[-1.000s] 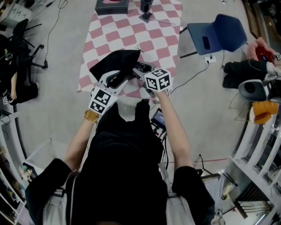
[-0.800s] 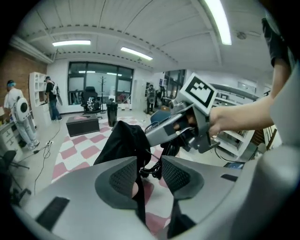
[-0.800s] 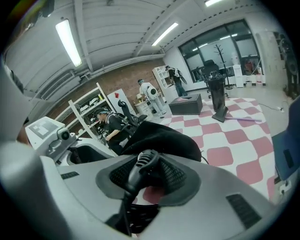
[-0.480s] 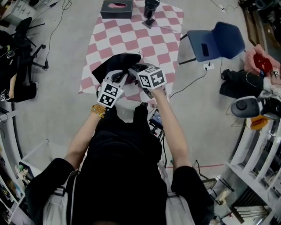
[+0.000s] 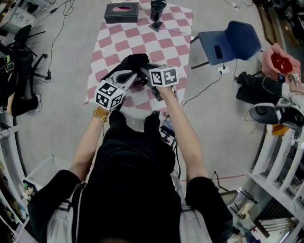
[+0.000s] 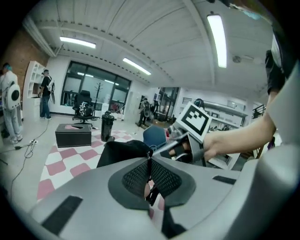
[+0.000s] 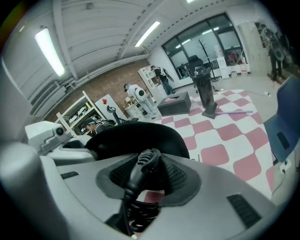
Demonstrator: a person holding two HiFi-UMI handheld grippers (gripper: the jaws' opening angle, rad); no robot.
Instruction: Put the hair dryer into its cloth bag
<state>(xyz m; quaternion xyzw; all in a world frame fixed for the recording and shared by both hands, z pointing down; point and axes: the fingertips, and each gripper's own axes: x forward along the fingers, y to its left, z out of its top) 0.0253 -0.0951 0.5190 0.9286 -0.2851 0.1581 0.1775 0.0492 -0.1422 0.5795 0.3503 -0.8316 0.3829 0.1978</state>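
The black cloth bag point(image 5: 131, 63) hangs bunched above the checkered table point(image 5: 159, 40). My left gripper point(image 5: 136, 74) has just closed and is shut on a thin black strip of the bag, its edge or drawstring point(image 6: 149, 165); the bag point(image 6: 123, 150) bulges beyond the left gripper point(image 6: 149, 177). My right gripper point(image 5: 146, 75) is beside it, close on the right. In the right gripper view, the right gripper point(image 7: 147, 171) is shut on the hair dryer's ribbed cord end point(image 7: 142, 165), with coiled cable point(image 7: 139, 209) below. The bag point(image 7: 136, 135) hides the dryer's body.
A black box point(image 5: 121, 13) and a black stand point(image 5: 156, 9) sit at the table's far end. A blue chair point(image 5: 231, 40) stands to the right with a cable on the floor by it. Shelving lines the right edge. People stand far off at the left point(image 6: 9, 101).
The left gripper's jaws went from wide open to closed on the bag. Both grippers moved up and farther over the table, and the bag rose and bunched.
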